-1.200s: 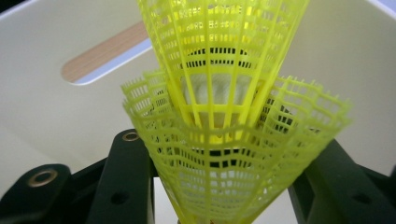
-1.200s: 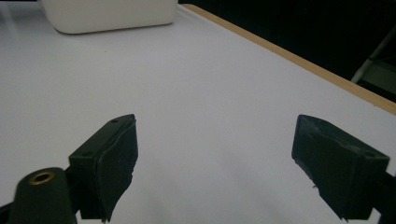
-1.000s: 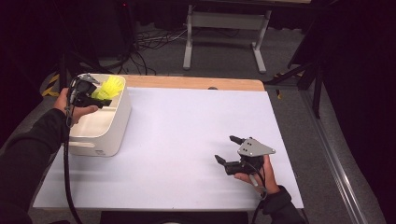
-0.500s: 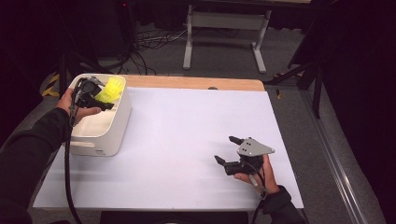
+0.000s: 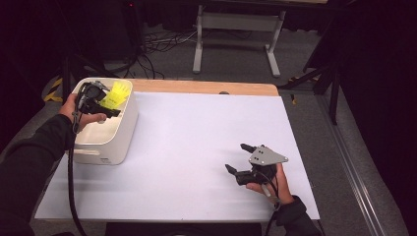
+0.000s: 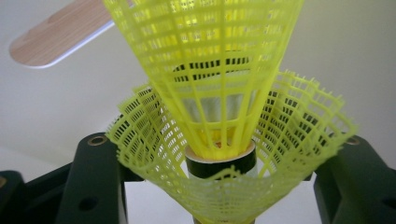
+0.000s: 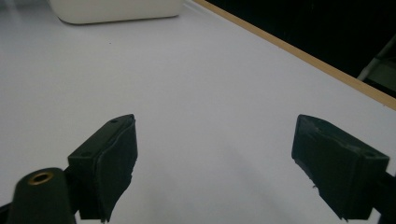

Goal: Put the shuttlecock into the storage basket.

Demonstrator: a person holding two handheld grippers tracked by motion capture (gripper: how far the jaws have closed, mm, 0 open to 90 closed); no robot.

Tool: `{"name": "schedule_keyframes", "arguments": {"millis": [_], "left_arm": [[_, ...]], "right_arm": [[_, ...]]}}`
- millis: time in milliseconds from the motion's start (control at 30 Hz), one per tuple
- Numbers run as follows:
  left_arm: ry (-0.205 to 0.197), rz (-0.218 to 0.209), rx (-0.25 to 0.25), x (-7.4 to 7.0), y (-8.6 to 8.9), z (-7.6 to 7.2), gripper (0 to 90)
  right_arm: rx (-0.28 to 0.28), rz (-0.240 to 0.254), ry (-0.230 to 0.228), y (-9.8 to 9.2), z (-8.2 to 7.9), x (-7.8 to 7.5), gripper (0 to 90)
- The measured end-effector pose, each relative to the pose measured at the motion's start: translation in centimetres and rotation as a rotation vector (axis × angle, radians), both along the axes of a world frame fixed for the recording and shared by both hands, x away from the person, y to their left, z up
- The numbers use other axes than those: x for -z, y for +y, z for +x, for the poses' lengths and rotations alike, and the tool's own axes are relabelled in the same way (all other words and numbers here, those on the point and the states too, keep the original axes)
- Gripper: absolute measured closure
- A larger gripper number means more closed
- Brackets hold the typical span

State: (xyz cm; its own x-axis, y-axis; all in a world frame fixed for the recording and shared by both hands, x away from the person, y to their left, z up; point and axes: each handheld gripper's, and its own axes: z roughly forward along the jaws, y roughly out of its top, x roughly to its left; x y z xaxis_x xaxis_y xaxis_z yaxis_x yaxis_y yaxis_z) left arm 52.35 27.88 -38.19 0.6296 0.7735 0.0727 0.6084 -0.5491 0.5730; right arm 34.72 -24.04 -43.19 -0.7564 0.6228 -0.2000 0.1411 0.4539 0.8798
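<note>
Our left tongs [image 6: 219, 186], just opening around the featherlight, crushable yellow shuttlecocks [image 6: 219, 93], should grip their firm cork; right tongs [image 7: 229, 158] gape empty.

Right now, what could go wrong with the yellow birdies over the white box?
The left gripper has just been opening around two nested yellow shuttlecocks above the white bin. The skirts look squashed between the pads, so the mesh might bend or snag on a jaw. They sit near the bin's far corner, so they could tip over the rim.
</note>
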Motion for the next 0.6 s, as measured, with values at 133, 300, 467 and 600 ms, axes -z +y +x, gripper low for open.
{"name": "schedule_keyframes", "arguments": {"millis": [133,300,467,600], "left_arm": [[0.009,0.009,0.003,0.13,-0.11,0.06,40.2],[0.014,0.018,-0.007,0.22,-0.16,0.10,34.3],[0.013,0.020,-0.006,0.22,-0.20,-0.01,35.3],[0.016,0.034,-0.009,0.27,-0.27,0.04,32.0]], "right_arm": [[-0.004,-0.006,0.003,0.07,0.00,0.08,14.7],[-0.009,-0.012,0.004,0.16,-0.03,0.10,14.6],[-0.011,-0.017,0.005,0.23,-0.07,0.16,14.5],[-0.015,-0.018,0.008,0.27,-0.07,0.19,14.3]]}}
